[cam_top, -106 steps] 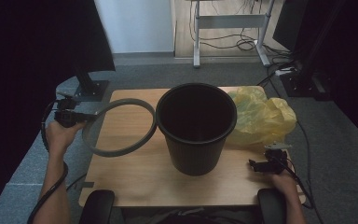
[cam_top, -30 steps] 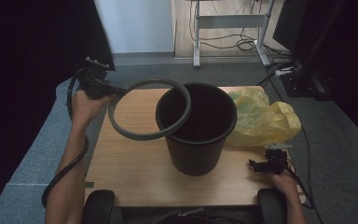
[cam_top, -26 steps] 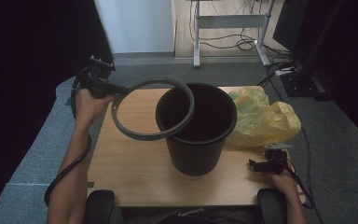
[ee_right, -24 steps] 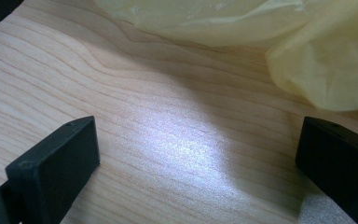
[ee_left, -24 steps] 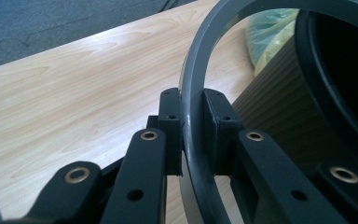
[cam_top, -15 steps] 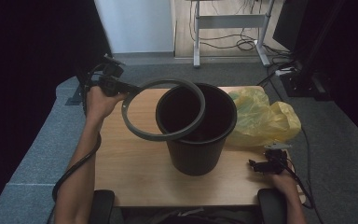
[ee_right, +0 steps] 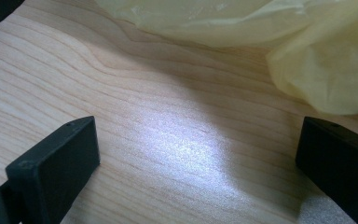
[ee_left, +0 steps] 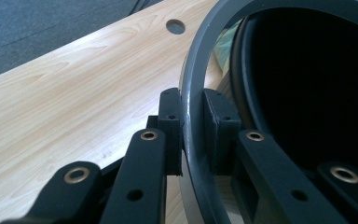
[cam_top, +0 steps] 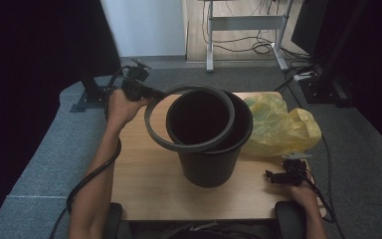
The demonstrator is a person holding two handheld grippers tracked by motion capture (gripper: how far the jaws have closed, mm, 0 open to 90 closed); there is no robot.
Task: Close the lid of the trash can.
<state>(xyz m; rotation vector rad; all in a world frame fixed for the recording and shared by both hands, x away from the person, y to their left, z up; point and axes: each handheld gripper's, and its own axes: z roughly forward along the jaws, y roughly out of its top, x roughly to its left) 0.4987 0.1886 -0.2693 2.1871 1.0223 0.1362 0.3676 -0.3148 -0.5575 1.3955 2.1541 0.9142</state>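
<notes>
A black waste bin (cam_top: pixel 211 159) stands upright in the middle of the wooden table (cam_top: pixel 144 174). My left gripper (cam_top: pixel 149 92) is shut on the rim of a grey plastic ring (cam_top: pixel 149 127), held in the air, tilted, partly over the bin's mouth and overhanging its left side. In the left gripper view the two pads clamp the ring (ee_left: pixel 196 70) from both sides, the left gripper (ee_left: pixel 192 130) facing the bin's dark inside (ee_left: pixel 307 84). My right gripper (cam_top: pixel 279 177) rests at the table's front right, open. In the right gripper view the right gripper (ee_right: pixel 196 149) stands wide over bare wood.
A crumpled yellow plastic bag (cam_top: pixel 278 124) lies right of the bin, and the yellow bag (ee_right: pixel 270 32) sits just ahead of the right jaws. A cable hole (ee_left: pixel 175 26) pierces the tabletop. Grey carpet surrounds the table; a metal desk frame (cam_top: pixel 243 30) and floor cables lie behind.
My left hand has carried the ring to the right, from beside the bin's left rim to partly over its mouth. The right hand has stayed put.
</notes>
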